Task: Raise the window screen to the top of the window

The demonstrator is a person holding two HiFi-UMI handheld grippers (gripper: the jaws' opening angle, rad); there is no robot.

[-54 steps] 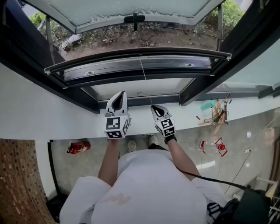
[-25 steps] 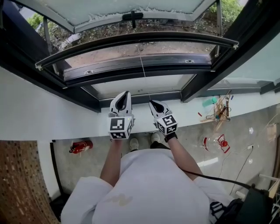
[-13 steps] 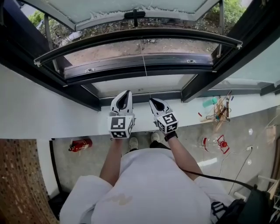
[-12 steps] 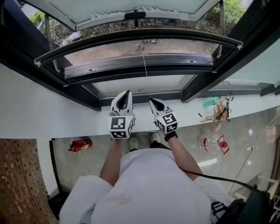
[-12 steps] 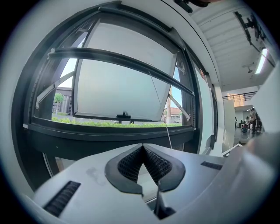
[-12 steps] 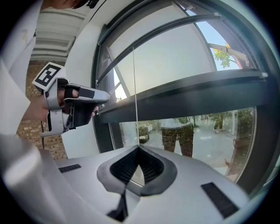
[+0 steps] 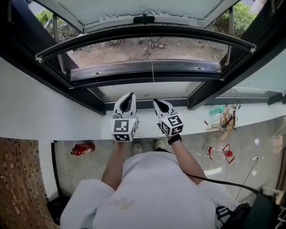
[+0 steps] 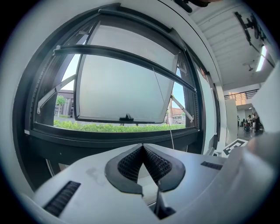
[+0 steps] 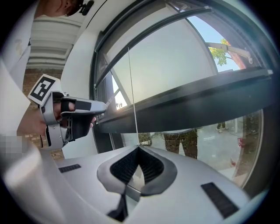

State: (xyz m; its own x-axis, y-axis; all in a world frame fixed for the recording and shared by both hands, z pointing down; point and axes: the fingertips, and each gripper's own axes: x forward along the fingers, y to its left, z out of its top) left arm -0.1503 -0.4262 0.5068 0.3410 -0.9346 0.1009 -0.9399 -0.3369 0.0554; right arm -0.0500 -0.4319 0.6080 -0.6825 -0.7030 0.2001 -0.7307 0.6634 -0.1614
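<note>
Window screen cord (image 9: 131, 87) in right gripper (image 9: 138, 148)

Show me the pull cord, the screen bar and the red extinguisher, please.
Cord (image 7: 153, 85), head view: midway along the thin line above the right gripper.
Screen bar (image 7: 134, 32), head view: middle of the dark curved bar.
Extinguisher (image 7: 82, 148), head view: its red body on the floor.

The open sash (image 7: 111, 9) is cut off by the head view's top edge, and the window frame (image 7: 27, 49) runs out at both upper corners. The cord (image 9: 131, 87) vanishes at its lower end between the closed tips of the right gripper (image 9: 138, 148). The person's torso (image 7: 152, 188) hides most of the shoes (image 7: 136, 148). Clutter (image 7: 222, 120) by the right end of the sill (image 7: 67, 120) is too small to name (wood-coloured bits, something teal).
</note>
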